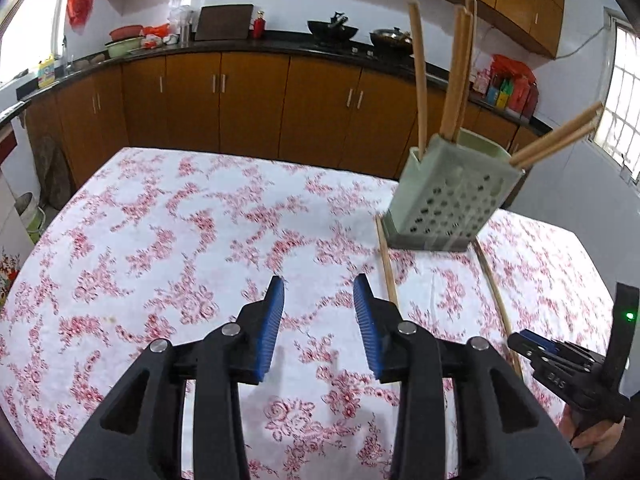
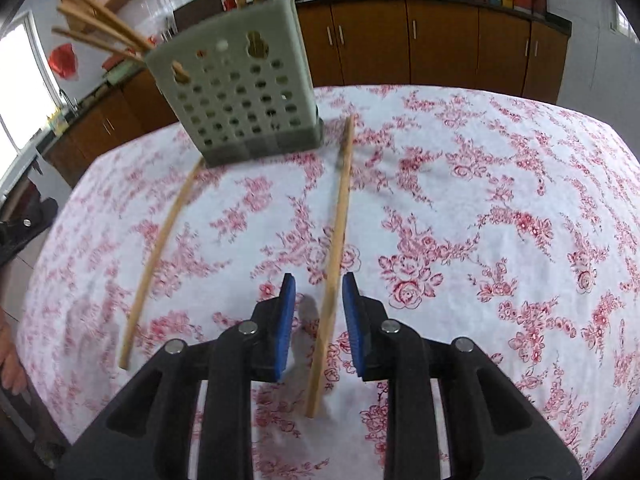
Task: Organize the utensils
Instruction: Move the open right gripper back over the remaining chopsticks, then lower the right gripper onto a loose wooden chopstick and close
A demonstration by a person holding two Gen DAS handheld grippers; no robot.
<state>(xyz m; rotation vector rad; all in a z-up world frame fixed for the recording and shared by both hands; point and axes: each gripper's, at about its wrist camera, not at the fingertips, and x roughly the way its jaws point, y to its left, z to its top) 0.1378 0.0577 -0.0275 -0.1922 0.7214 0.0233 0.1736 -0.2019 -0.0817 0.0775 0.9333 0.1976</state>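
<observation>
A pale green perforated utensil holder (image 1: 448,196) (image 2: 240,92) stands on the floral tablecloth with several wooden chopsticks (image 1: 456,76) (image 2: 100,28) sticking out of it. Two loose chopsticks lie on the cloth in front of it. My right gripper (image 2: 319,312) is open, its blue pads on either side of the right chopstick (image 2: 338,240), apart from it. The other chopstick (image 2: 160,256) (image 1: 386,264) lies to its left. My left gripper (image 1: 319,312) is open and empty above the cloth, left of the holder. The right gripper also shows in the left wrist view (image 1: 532,346).
The table (image 1: 160,240) (image 2: 520,200) is covered by a white cloth with red roses. Brown kitchen cabinets (image 1: 240,104) and a dark counter with pots run behind it. A person's hand (image 2: 10,364) shows at the left edge.
</observation>
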